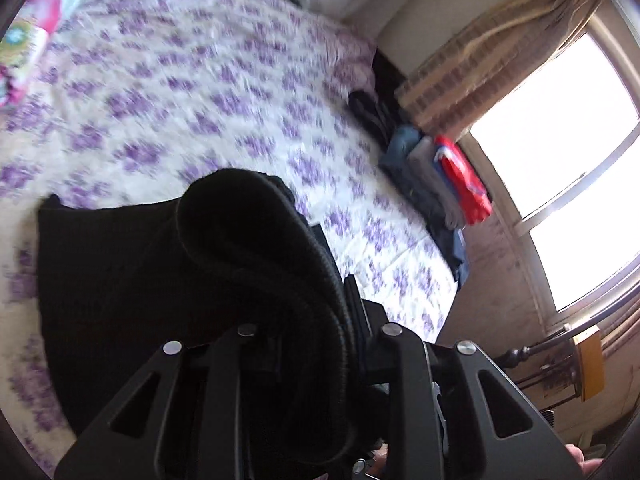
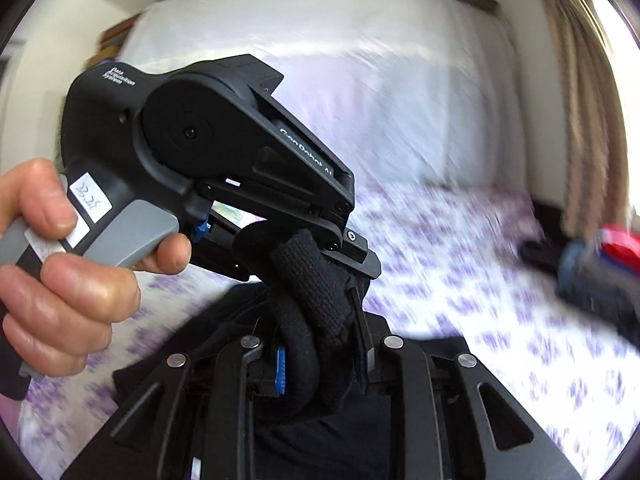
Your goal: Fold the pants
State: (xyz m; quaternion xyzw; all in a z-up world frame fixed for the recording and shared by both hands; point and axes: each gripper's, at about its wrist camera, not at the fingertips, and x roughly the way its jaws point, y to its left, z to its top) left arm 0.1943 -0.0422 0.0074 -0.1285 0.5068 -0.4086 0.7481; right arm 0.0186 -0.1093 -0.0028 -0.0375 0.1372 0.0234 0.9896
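Both grippers clamp black pants above bed | risk: your thick bunched hem slips loose

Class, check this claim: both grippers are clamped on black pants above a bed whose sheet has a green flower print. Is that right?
Not quite. The sheet has a purple flower print, not green, as the left wrist view shows. The rest holds: the left gripper and right gripper are both clamped on the black pants.
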